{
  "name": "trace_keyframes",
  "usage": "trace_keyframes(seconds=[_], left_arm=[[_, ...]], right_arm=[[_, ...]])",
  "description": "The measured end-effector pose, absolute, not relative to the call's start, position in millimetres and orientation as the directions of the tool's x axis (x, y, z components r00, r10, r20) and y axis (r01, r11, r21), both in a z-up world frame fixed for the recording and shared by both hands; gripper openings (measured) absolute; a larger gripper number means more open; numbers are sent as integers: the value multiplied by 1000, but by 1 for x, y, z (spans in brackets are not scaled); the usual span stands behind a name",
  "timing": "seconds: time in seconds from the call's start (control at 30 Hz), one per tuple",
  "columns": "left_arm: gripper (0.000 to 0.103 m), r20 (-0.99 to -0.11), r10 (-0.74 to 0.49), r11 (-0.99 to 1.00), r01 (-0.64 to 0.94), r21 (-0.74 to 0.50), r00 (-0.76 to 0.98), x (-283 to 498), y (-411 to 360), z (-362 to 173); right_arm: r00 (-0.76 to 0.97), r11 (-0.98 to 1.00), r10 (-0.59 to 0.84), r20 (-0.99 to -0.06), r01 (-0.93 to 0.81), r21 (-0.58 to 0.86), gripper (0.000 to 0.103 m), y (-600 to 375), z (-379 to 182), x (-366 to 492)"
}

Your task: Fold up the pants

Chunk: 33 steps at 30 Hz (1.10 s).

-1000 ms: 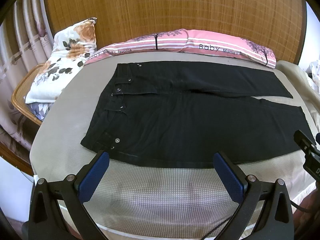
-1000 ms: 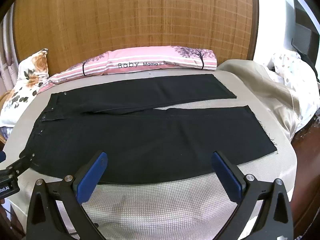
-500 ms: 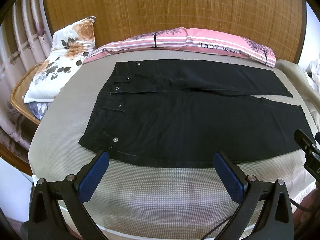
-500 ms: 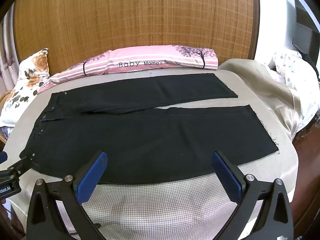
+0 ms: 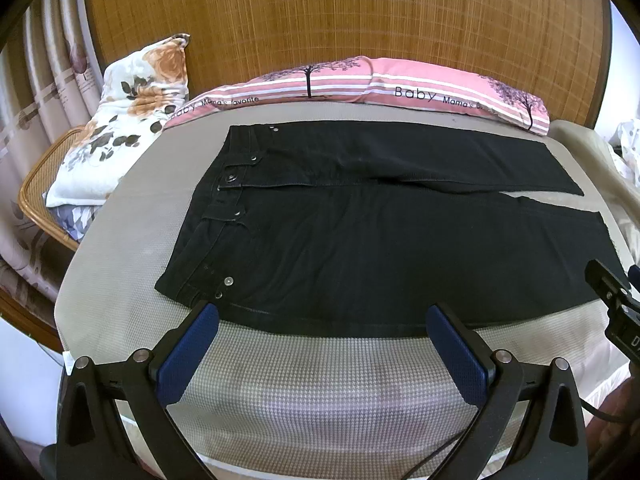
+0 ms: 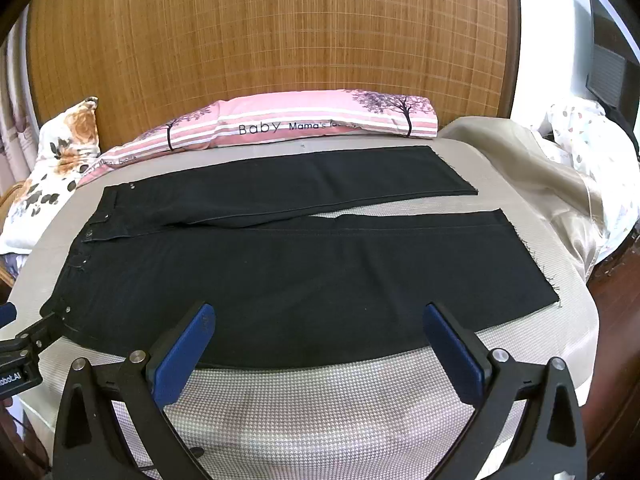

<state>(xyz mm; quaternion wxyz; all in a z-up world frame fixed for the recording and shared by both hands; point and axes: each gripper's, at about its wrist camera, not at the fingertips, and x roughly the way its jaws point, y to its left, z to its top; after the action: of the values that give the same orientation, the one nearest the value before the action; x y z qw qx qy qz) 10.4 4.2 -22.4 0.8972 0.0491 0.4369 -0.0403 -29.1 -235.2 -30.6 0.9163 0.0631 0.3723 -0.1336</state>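
Two hand-held grippers hover over a bed (image 5: 320, 392) where black pants (image 5: 360, 240) lie flat, unfolded, waistband at the left, legs running right. Left of the pants leans a floral pillow (image 5: 128, 120). The left gripper (image 5: 320, 324), fingers spread wide, holds nothing near the waistband's front corner. The right gripper (image 6: 316, 320), equally spread and empty, hangs over the near leg. Behind the pants lies a pink striped pillow (image 6: 304, 122).
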Motion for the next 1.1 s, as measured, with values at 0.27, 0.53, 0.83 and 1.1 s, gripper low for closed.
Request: trace_keyframes(seconds=[0.27,0.53,0.83,1.1], left_arm=[[103,-788,-30,992,117,53,615,11,4,-23],[103,-788,-30,992,116,52,615,10,4,-23],[103,-788,-32,992,117,51,615,10,5,-24],[103,-793,-39,992,117,41,608,14,3,-25]], right_arm=[[686,956,-198,-700,293,16,103,-234,-31,-29],[687,956,-197,-700,292,18,103,-235,-31,-29],[686,956,-197,-701,292,17,103,-234,-32,-29],[678,955,-200,-708,295,13,103,-230,-39,-29]])
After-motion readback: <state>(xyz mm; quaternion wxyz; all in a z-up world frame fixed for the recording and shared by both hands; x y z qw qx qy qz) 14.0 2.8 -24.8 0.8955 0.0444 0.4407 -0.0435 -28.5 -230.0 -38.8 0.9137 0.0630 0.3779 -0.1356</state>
